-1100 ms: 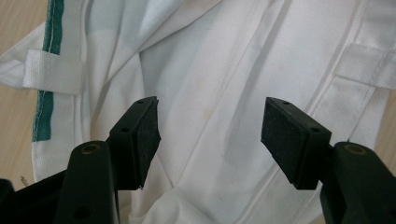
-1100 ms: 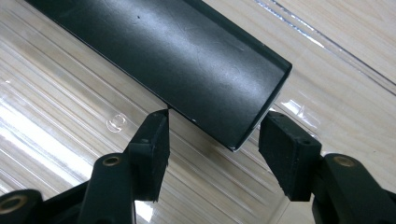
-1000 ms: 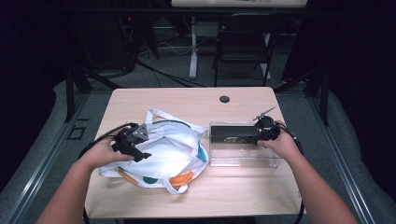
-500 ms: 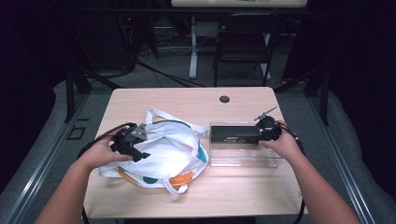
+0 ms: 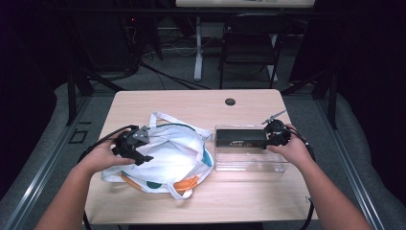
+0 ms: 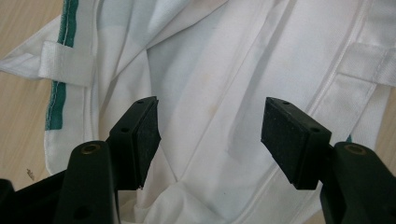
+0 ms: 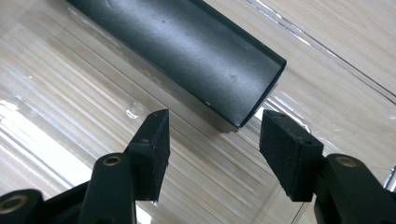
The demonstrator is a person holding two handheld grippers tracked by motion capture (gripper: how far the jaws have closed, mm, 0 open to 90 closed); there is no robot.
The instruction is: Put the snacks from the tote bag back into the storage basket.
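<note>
Hovered with left tongs (image 6: pixel 210 135) agape over white bag (image 6: pixel 224 70); right tongs (image 7: pixel 212 140) agape beside black box (image 7: pixel 187 51) end.

Black box (image 7: pixel 187 56) far end cut off; bag (image 6: pixel 224 93) interior hidden

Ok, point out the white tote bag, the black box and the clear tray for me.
white tote bag (image 5: pixel 174 153): high view, middle of the cloth.
black box (image 7: pixel 187 51): right gripper view, its long dark side.
clear tray (image 5: pixel 249 163): high view, bare floor near the front wall.
</note>
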